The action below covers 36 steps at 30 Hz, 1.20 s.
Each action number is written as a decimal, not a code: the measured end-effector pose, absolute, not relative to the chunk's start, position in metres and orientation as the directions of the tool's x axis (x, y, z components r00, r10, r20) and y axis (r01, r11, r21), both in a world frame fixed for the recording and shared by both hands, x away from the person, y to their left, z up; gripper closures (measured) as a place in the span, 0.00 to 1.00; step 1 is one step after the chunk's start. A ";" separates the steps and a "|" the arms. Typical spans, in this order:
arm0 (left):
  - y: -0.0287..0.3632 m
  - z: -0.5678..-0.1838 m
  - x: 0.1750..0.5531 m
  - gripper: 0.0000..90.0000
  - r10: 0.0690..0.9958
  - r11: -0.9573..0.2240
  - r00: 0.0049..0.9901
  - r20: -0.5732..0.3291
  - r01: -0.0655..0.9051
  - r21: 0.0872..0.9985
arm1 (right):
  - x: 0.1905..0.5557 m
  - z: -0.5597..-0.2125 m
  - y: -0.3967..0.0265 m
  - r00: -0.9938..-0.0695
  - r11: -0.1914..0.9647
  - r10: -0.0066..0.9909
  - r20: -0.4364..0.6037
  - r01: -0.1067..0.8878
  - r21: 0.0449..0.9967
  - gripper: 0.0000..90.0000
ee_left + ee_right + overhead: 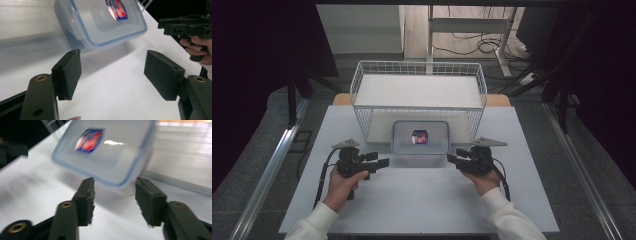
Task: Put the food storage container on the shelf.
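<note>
Between my two hands sits a clear plastic container (420,137), a rounded rectangle with a blue-rimmed lid and a red-and-blue sticker (420,136) on its smooth, glossy top. It rests on the matte white table (422,200), its far side tucked just under the front of the white wire basket (419,95), whose thin grid walls stand over a flat pale floor. My left gripper (384,162) lies just beside the container's left near corner, its jaws spread wide with nothing but bare tabletop between the rough, dark foam-like pads (71,72). My right gripper (451,158) sits close to the container's right near corner, jaws parted and gripping nothing; in the right gripper view the container's rounded corner lies just beyond the chipped pad tips (87,200), somewhat blurred. The table in front of the container, toward me, is open and flat.
</note>
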<state>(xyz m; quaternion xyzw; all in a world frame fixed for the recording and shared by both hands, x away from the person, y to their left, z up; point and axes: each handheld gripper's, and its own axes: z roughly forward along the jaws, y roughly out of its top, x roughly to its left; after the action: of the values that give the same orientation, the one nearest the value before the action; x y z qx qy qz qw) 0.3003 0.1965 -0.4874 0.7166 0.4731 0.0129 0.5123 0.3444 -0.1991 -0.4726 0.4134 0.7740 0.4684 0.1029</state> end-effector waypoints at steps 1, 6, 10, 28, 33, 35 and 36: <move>0.196 -0.487 0.297 0.34 0.692 -0.036 0.556 -0.460 0.663 0.748 | 0.339 -0.472 -0.196 -0.659 0.251 0.722 0.210 0.533 0.808 0.61; 0.195 -0.489 0.273 0.34 0.695 -0.111 0.590 -0.411 0.653 0.749 | 0.325 -0.478 -0.176 -0.736 0.361 0.658 0.161 0.496 0.790 0.82; 0.193 -0.492 0.255 0.33 0.679 -0.157 0.617 -0.397 0.651 0.743 | 0.325 -0.486 -0.159 -0.772 0.445 0.625 0.116 0.475 0.759 0.98; 0.193 -0.496 0.247 0.33 0.666 -0.187 0.640 -0.384 0.641 0.744 | 0.360 -0.510 -0.096 -0.743 0.492 0.668 0.047 0.488 0.721 0.99; 0.195 -0.496 0.247 0.32 0.666 -0.189 0.643 -0.378 0.636 0.748 | 0.363 -0.503 -0.092 -0.721 0.463 0.693 0.012 0.458 0.759 0.99; 0.196 -0.496 0.247 0.32 0.666 -0.187 0.641 -0.380 0.637 0.747 | 0.366 -0.499 -0.092 -0.716 0.452 0.698 0.016 0.457 0.766 0.99; 0.196 -0.496 0.247 0.32 0.665 -0.192 0.643 -0.379 0.638 0.746 | 0.368 -0.497 -0.092 -0.716 0.446 0.698 0.026 0.463 0.766 0.99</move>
<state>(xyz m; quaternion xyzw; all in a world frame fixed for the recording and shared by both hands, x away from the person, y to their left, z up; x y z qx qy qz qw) 0.2471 0.1960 -0.4958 0.7719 0.4220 0.0146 0.4753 0.3679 -0.0919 -0.4972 0.3466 0.8373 0.3959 0.1485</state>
